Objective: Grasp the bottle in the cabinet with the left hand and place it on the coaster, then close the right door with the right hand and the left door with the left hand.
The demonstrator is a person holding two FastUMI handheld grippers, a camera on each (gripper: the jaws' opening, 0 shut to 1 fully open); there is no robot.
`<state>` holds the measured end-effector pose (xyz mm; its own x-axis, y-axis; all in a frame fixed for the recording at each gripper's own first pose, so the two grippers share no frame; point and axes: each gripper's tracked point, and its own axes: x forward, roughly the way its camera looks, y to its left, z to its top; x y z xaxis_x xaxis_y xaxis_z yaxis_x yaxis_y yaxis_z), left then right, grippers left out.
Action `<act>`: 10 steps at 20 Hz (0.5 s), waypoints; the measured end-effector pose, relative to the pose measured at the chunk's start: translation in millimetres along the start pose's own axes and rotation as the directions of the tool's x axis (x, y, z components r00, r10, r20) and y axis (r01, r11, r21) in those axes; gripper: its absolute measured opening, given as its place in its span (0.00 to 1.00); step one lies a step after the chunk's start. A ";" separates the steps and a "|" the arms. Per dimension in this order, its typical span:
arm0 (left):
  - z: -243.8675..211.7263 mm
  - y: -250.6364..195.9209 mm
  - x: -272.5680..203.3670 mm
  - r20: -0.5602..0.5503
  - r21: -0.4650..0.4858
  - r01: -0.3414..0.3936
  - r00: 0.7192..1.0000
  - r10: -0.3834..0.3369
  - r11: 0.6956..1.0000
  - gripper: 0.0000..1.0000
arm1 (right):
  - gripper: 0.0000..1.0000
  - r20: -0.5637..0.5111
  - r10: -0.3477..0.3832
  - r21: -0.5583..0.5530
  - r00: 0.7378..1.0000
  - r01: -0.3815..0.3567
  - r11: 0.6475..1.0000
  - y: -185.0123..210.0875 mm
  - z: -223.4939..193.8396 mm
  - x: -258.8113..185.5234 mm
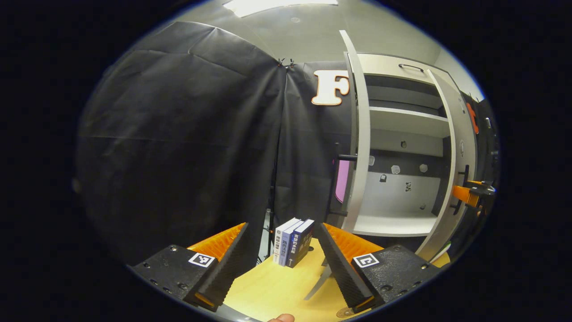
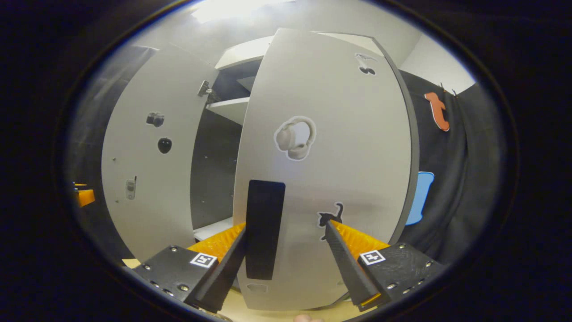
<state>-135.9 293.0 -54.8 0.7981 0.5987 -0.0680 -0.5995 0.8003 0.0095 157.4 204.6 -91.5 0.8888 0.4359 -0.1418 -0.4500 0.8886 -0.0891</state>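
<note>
Right hand-held gripper [image 2: 286,250], fingers spread wide and empty, faces my right door [image 2: 330,170] squarely, its upright black handle [image 2: 264,228] just ahead between them, perhaps touching the left finger.

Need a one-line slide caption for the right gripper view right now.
Open right gripper faces the right door, black handle between its fingers, cabinet not yet closed.

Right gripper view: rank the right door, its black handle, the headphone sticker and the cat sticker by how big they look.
1. Right door, by far the largest, though it is also very close to the camera.
2. Black handle.
3. Headphone sticker.
4. Cat sticker, a little smaller than the headphones.
</note>
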 end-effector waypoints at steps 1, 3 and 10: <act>1.0 3.6 0.4 0.000 0.001 -0.005 1.000 0.005 1.000 0.96 | 1.00 -0.005 -0.005 0.009 1.000 0.005 1.000 -0.2 -0.7 1.6; 1.5 11.2 0.1 0.000 0.001 -0.008 1.000 0.008 1.000 0.94 | 0.97 -0.011 -0.016 0.029 1.000 0.017 0.999 0.6 -2.3 4.8; -2.7 49.9 -3.6 -0.013 -0.003 -0.051 0.999 0.051 0.999 0.96 | 0.97 -0.036 -0.066 0.079 0.997 0.068 0.994 4.3 -7.3 26.3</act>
<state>-168.9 330.7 -56.8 0.7654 0.6384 -0.0808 -0.6399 0.7684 0.0097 178.3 218.8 -102.8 0.9127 0.3711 -0.1708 -0.3798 0.9249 -0.0199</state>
